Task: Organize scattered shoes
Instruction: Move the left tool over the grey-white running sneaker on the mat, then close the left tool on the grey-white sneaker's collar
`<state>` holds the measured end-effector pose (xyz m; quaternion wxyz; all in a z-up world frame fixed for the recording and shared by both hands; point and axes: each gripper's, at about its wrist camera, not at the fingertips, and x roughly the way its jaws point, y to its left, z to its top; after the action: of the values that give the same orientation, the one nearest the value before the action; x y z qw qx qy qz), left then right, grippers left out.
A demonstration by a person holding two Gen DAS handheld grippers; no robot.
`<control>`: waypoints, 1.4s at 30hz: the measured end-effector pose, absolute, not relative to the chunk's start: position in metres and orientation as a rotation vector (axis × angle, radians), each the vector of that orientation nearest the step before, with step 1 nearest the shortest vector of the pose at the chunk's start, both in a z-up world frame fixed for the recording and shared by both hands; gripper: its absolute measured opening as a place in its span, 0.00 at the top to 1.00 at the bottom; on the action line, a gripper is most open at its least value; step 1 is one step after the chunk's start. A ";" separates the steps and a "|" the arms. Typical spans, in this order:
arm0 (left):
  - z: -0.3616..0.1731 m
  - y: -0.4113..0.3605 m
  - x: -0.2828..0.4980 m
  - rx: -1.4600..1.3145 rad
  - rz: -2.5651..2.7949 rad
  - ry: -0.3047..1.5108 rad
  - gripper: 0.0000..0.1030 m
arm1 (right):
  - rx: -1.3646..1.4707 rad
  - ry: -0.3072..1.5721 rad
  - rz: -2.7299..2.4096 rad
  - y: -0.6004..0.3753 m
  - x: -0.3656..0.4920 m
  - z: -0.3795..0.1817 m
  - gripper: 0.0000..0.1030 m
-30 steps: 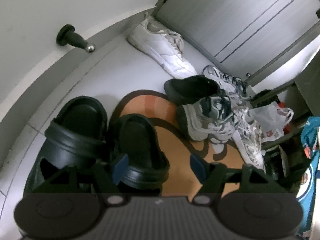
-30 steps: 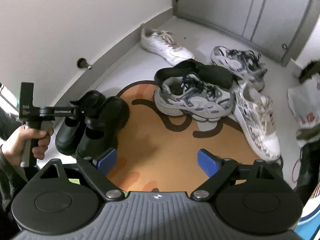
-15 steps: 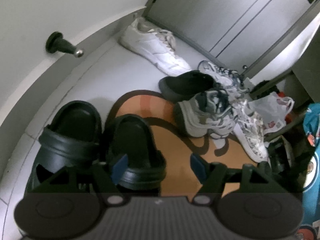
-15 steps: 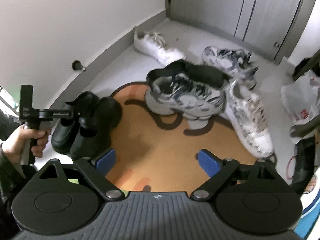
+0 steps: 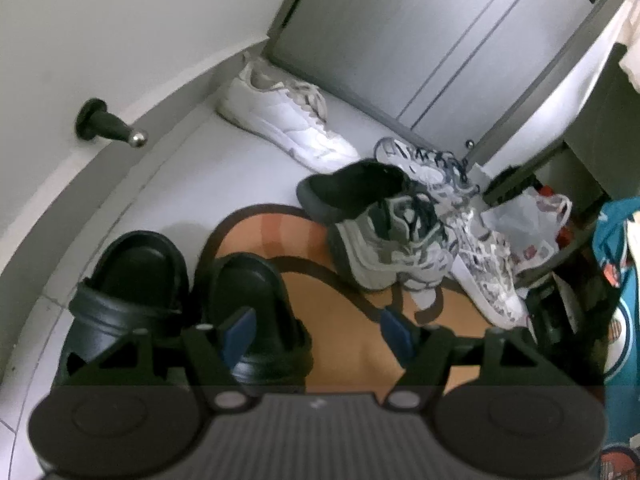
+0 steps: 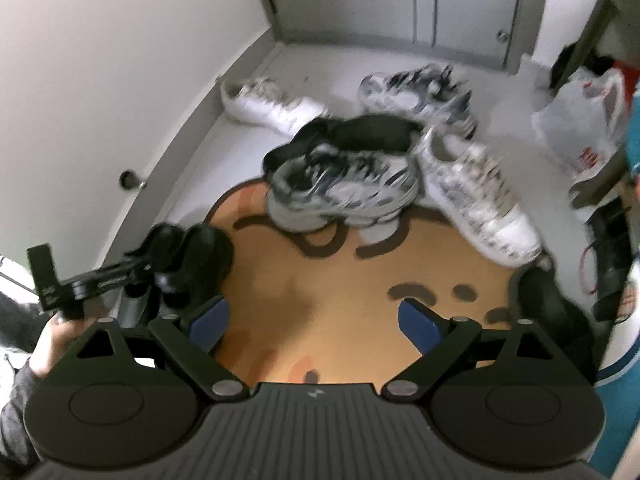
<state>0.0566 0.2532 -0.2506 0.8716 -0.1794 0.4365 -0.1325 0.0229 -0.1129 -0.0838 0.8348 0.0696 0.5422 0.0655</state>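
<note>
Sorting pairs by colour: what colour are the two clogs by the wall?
Black clogs, clearest in the left wrist view.

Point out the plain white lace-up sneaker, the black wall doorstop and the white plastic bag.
Plain white lace-up sneaker (image 5: 292, 128), left wrist view, side panel.
Black wall doorstop (image 5: 105, 123), left wrist view, shaft.
White plastic bag (image 6: 580, 128), right wrist view, front face.

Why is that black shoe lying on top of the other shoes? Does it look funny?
Yes. The black shoe lies tipped on its side, leaning on the grey sneaker in a jumbled pile at the mat's far edge. The white sneaker sits alone by the wall. Only the black clogs stand neatly paired.
</note>
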 end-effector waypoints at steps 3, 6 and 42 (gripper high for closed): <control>-0.246 0.263 0.061 -0.376 -0.219 0.911 0.31 | 0.184 1.187 0.096 -0.135 0.019 -0.089 0.08; -0.242 0.267 0.066 -0.407 -0.210 0.919 0.31 | 0.244 1.179 0.044 -0.157 0.012 -0.088 0.08; -0.204 0.086 0.221 -0.493 -0.364 1.049 0.34 | 0.112 0.843 0.119 -0.176 -0.023 -0.001 0.08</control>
<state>0.2211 0.0864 -0.2043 0.8212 -0.2315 0.4927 -0.1709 -0.0227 -0.1758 -0.0012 0.9093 0.0544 0.4086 0.0577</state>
